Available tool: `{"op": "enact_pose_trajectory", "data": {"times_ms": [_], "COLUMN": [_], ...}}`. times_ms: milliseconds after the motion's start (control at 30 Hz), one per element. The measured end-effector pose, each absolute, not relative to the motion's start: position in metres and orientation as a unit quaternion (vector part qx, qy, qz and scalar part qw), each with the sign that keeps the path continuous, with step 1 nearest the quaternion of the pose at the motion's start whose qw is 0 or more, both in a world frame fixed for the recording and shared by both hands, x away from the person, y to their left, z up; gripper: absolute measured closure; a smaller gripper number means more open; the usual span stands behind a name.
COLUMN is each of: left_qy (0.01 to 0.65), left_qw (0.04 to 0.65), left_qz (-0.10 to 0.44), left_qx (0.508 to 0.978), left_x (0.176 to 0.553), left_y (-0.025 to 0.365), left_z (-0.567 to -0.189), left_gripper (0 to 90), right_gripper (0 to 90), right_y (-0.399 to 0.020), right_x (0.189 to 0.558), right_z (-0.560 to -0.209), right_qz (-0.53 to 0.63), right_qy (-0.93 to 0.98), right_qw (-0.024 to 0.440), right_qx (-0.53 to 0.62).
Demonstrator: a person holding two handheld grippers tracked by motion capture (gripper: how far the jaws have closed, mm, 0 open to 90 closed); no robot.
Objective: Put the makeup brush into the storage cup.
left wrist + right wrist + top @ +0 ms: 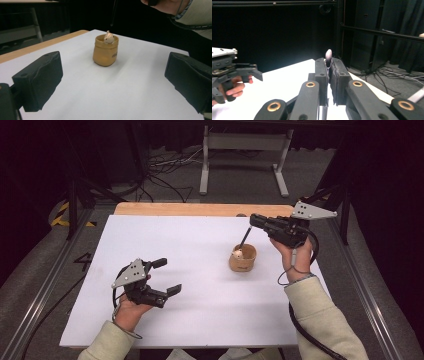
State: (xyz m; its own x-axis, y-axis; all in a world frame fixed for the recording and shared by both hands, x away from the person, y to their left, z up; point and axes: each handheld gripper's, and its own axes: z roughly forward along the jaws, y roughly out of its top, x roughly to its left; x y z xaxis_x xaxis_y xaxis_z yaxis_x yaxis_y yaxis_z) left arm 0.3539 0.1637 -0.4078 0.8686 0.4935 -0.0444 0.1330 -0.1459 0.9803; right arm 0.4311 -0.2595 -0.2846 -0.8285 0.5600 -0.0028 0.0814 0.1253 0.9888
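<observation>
Right of centre in the high view, a small tan pot (243, 258) stands upright on the white table (200, 270), with a pale little figure (239, 253) (perhaps a frog; it is too small to be sure) peeking over its rim. The right gripper (254, 221) hangs just above and to the right of the pot, its fingers pressed together on a thin dark brush (244, 237) that slants down toward the pot's mouth. The right gripper view has the bristle tip (328, 54) poking out past the closed fingers, so the grip sits near that end, probably to steer the handle into the pot. At lower left, the left gripper (167, 276) rests low over the table with its fingers spread wide apart and holding nothing, aimed at the pot as if ready to steady it.
</observation>
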Motion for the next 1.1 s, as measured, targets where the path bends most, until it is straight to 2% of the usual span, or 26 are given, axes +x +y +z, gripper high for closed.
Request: {"op": "enact_pose_trajectory", "data": {"times_ms": [700, 1100], "left_qy": [0.217, 0.215], "left_qw": [0.616, 0.614], "left_qz": [0.148, 0.148], "left_qx": [0.742, 0.745], "left_x": [0.351, 0.351], "left_y": [0.170, 0.170], "left_z": [-0.409, -0.409], "left_gripper": [2.2, 2.1], "right_gripper": [84.5, 84.4], "right_y": [-0.262, -0.259], "right_x": [0.437, 0.440], "right_z": [-0.300, -0.311], "right_qz": [0.592, 0.592], "right_qy": [0.717, 0.712], "right_qw": [0.261, 0.267], "right_qx": [0.257, 0.266]}}
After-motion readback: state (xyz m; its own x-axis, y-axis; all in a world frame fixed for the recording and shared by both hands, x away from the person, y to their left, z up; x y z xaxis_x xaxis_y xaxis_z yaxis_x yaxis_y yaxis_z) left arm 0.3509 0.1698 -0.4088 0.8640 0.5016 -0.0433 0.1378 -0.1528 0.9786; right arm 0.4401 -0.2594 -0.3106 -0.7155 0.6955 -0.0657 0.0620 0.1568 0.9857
